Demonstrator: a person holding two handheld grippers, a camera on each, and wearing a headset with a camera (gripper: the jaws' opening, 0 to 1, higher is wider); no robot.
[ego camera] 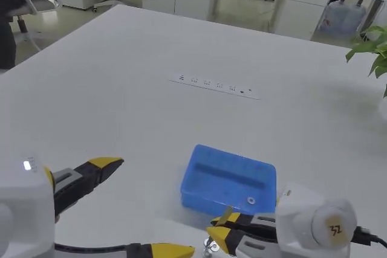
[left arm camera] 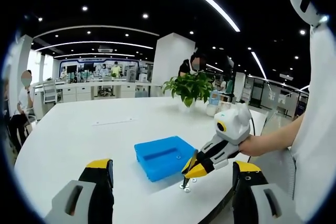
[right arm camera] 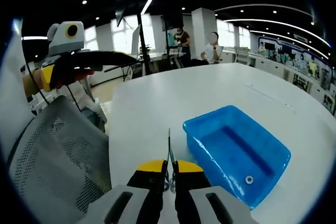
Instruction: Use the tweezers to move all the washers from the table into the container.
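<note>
A blue container (ego camera: 230, 176) sits on the white table near the front edge, with one washer (ego camera: 251, 200) inside it. My right gripper (ego camera: 219, 226) is just in front of the container, shut on thin tweezers (ego camera: 226, 215) that point down at a few washers (ego camera: 211, 246) on the table. In the right gripper view the tweezers (right arm camera: 170, 148) stick out between the closed jaws, beside the container (right arm camera: 236, 148) and its washer (right arm camera: 249, 180). My left gripper (ego camera: 142, 206) stands open to the left, holding nothing. In the left gripper view the tweezers' tip is right at the loose washers (left arm camera: 188, 188).
A flush socket strip (ego camera: 214, 86) lies in the table's middle. A potted plant (ego camera: 372, 46) stands at the far right. A grey mesh chair (right arm camera: 58, 150) is close beside the table edge. Office chairs and people are in the background.
</note>
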